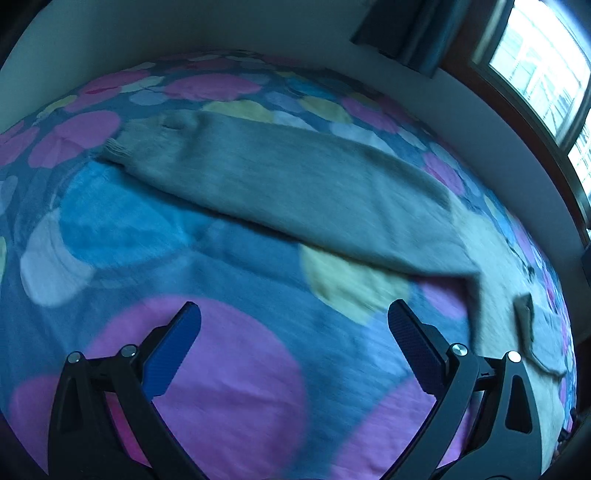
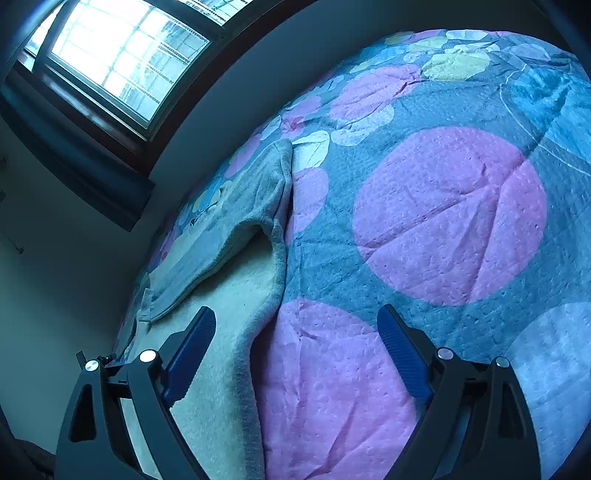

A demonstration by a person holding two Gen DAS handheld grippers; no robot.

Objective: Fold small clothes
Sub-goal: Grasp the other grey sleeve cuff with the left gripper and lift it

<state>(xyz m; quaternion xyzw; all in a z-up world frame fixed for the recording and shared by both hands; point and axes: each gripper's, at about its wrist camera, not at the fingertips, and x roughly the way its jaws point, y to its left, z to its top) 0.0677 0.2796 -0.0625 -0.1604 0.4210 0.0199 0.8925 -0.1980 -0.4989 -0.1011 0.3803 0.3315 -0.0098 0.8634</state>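
Observation:
A pale grey knitted sweater (image 1: 295,184) lies on a bedspread (image 1: 221,369) patterned with large pink, blue and yellow circles. In the left wrist view one long sleeve stretches from its cuff (image 1: 116,147) at the upper left down to the body at the right edge. My left gripper (image 1: 293,314) hovers open above bare bedspread, just short of the sleeve, holding nothing. In the right wrist view the sweater (image 2: 229,295) lies at the left with its neckline folded over. My right gripper (image 2: 297,314) is open, its left finger (image 2: 192,350) over the sweater's edge and nothing gripped.
A pale wall (image 2: 74,277) runs close along the bed's far side, with a bright window (image 2: 122,48) in a dark frame above it. A dark curtain (image 1: 406,29) hangs beside the window. Bare bedspread (image 2: 450,214) spreads to the right of the sweater.

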